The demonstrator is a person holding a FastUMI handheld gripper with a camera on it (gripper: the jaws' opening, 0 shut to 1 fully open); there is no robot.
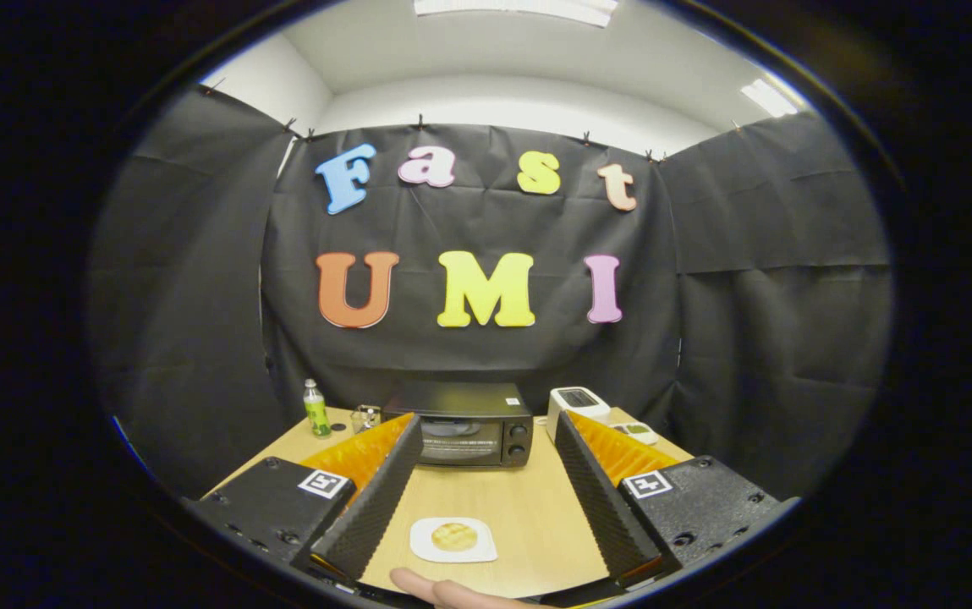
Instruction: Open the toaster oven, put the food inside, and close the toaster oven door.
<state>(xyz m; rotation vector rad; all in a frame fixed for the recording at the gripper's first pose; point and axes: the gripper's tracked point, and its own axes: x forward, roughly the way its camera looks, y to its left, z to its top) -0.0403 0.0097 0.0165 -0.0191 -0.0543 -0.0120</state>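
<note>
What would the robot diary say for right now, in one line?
tongs: open, holding nothing | oven: door shut, beyond tongs | food: on plate between tongs | step: opening not started

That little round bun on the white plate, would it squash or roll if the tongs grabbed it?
The bun looks soft and puffy, so it would probably dent. It sits flat on its plate, so rolling seems unlikely. The open tongs straddle it; the thin plate might slide.

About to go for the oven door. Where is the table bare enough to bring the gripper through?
Bare wood runs from the plate with the bun up to the toaster oven, between the open gripper fingers. The back is crowded: bottle and glass beside the oven, white toaster opposite.
</note>
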